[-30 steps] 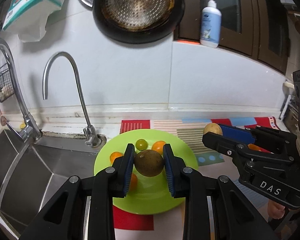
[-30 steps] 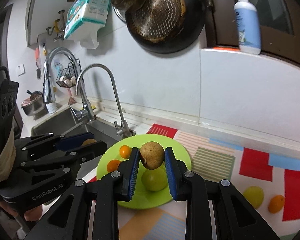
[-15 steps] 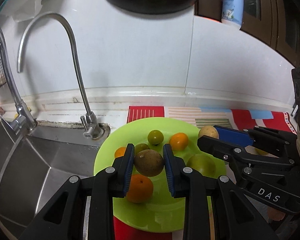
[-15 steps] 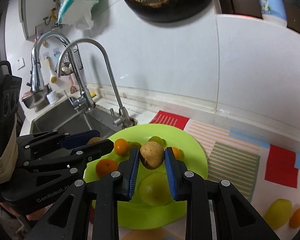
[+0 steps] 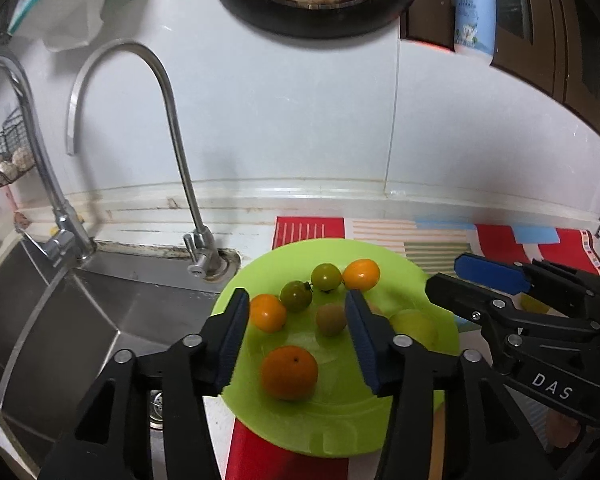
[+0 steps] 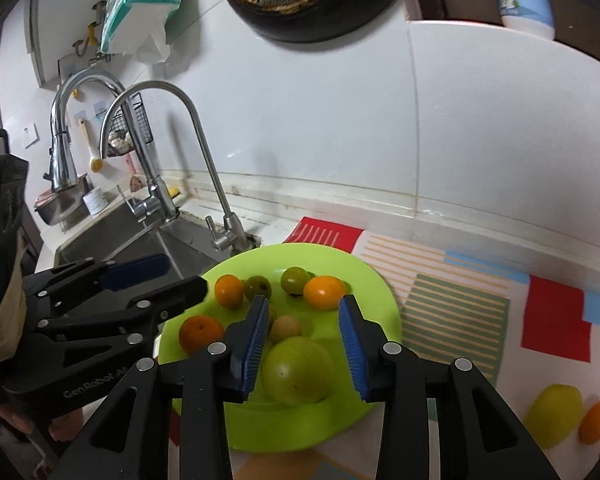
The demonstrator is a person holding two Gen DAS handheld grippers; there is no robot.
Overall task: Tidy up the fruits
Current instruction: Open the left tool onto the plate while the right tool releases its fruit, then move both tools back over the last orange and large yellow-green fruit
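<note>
**Kid:** What are your two grippers doing?

**Helper:** Your left gripper (image 5: 296, 336) has its blue pads wide apart and holds nothing. Your right gripper (image 6: 304, 344) is spread apart too, with nothing in it. Both hang over the green plate (image 6: 260, 432).

**Kid:** Where is the fruit?

**Helper:** Most of it lies on the plate. Nearest your right gripper is a big green fruit (image 6: 296, 370), between its pads. A small brown fruit (image 6: 285, 330) sits just behind it, touching it. From your left side, that brown fruit (image 5: 331, 319) shows between the pads, and a big orange (image 5: 289, 372) lies nearer to you.

**Kid:** And farther back?

**Helper:** Two small orange fruits and two small green ones sit near the far rim. One green one (image 5: 326, 277) is just beside an orange one (image 5: 361, 274).

**Kid:** Is any fruit off the plate?

**Helper:** Yes. A yellow-green fruit (image 6: 554, 414) and an orange one (image 6: 598, 420) lie side by side on the striped mat (image 6: 456, 316), well to the right of the plate.

**Kid:** What is behind it all?

**Helper:** A thin tap (image 6: 204, 160), the sink (image 5: 80, 320) and the white wall.
</note>
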